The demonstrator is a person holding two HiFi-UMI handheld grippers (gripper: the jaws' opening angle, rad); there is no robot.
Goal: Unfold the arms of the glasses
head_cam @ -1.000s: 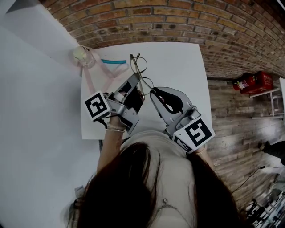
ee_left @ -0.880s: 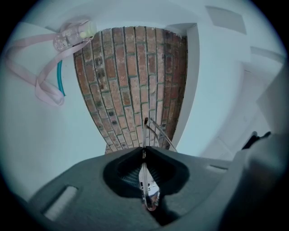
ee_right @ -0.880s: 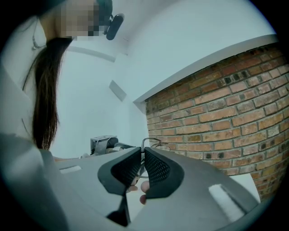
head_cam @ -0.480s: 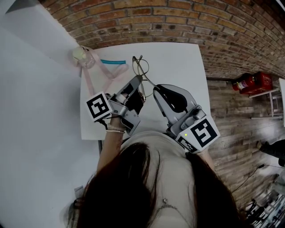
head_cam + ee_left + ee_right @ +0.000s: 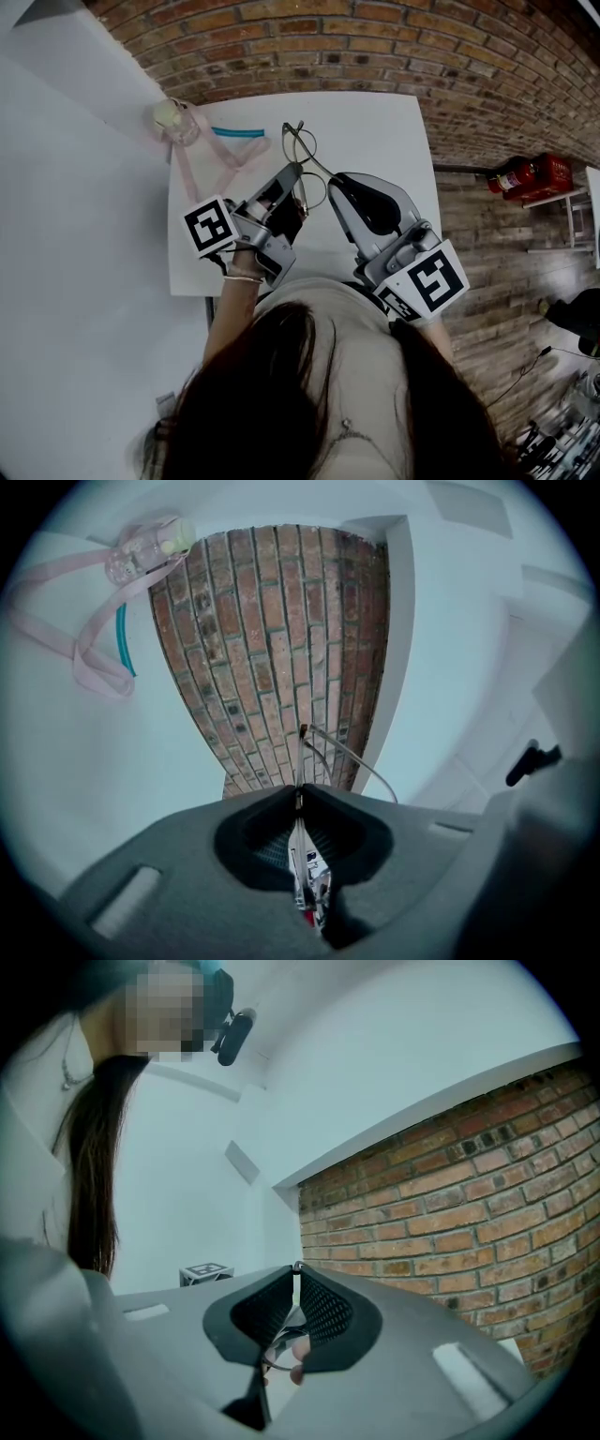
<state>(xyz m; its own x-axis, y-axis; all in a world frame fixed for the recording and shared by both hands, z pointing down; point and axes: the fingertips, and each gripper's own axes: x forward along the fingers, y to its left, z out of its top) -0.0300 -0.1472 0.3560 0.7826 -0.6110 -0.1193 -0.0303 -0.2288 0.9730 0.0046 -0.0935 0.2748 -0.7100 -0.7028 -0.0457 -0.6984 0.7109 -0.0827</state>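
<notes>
Over the white table (image 5: 384, 127) set against a brick wall (image 5: 375, 42), the left gripper (image 5: 293, 170) is clamped on the wire glasses (image 5: 302, 159) and the right gripper (image 5: 330, 180) pinches one arm. A pink-strapped bottle (image 5: 172, 116) sits at the far-left corner.
</notes>
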